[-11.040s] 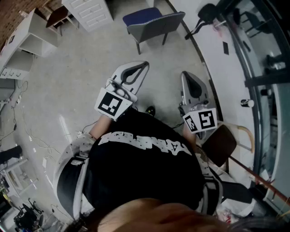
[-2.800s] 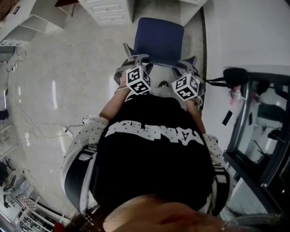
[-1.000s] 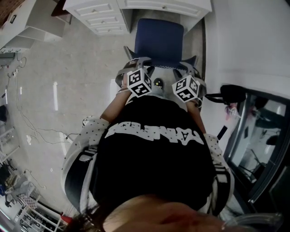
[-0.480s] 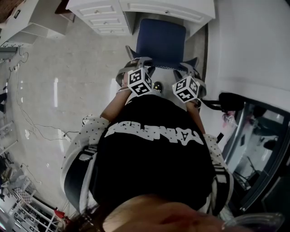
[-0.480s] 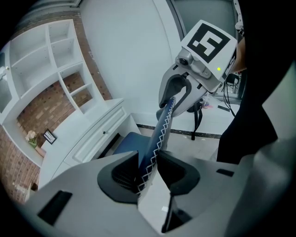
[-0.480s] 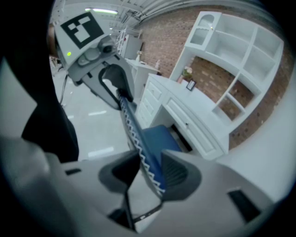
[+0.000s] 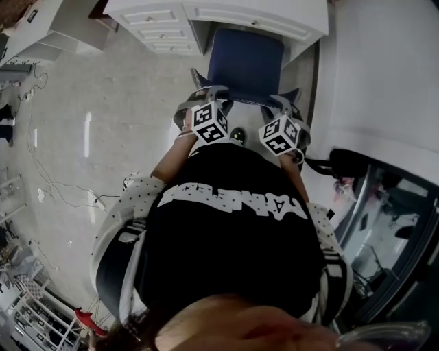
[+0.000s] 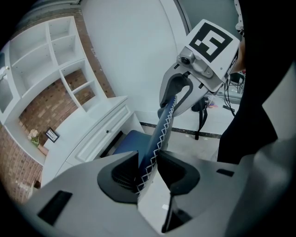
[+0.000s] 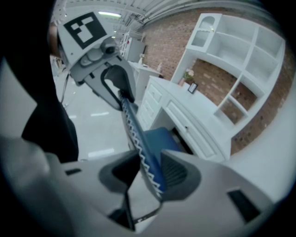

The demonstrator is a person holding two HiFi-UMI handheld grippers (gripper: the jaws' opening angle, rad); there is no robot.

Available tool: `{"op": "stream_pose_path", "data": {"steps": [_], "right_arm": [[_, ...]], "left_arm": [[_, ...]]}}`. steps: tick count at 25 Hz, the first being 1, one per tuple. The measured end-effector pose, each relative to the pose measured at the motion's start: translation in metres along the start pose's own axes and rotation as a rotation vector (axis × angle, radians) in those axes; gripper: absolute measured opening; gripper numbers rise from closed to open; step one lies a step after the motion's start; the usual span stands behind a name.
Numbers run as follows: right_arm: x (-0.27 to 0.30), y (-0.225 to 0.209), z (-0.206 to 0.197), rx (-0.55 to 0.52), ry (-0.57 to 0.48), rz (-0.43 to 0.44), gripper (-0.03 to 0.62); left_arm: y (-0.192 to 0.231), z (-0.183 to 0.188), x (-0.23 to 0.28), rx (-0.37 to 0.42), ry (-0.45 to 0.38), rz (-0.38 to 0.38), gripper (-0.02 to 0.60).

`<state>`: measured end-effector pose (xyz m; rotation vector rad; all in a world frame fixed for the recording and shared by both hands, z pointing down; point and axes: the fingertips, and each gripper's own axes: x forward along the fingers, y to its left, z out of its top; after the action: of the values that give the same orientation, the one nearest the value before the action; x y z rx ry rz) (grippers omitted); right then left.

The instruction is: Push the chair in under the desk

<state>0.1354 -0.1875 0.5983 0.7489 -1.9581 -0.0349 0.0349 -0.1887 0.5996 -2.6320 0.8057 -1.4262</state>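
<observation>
The chair has a blue seat (image 7: 245, 60) and a blue backrest with white zigzag stitching (image 8: 161, 132). Its seat front lies under the edge of the white desk (image 7: 255, 18). My left gripper (image 7: 206, 101) and right gripper (image 7: 284, 108) sit side by side on the backrest's top edge. In the left gripper view the left gripper (image 8: 147, 169) is shut on the backrest, and the right gripper (image 8: 178, 92) clamps it further along. In the right gripper view the right gripper (image 9: 150, 173) is shut on the backrest (image 9: 138, 139) above the seat (image 9: 162, 138) and facing the desk (image 9: 187, 115).
White drawers (image 7: 156, 26) flank the desk's knee gap on the left. White wall shelves (image 8: 51, 69) on brick rise above the desk. Cables (image 7: 48, 185) trail over the glossy floor at left. A white wall and a dark glass-framed unit (image 7: 387, 226) stand close on the right.
Chair and both grippers have moved toward the desk. More of the blue seat is now covered by the desk's edge. Both grips are unchanged.
</observation>
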Motion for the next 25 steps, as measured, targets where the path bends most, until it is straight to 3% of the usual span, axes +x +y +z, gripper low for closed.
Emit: {"op": "stream_pose_path", "data": {"steps": [25], "right_arm": [[0.027, -0.042, 0.018, -0.069, -0.032, 0.016, 0.152]], "left_arm": [[0.047, 0.009, 0.022, -0.040, 0.032, 0.056, 0.163]]}}
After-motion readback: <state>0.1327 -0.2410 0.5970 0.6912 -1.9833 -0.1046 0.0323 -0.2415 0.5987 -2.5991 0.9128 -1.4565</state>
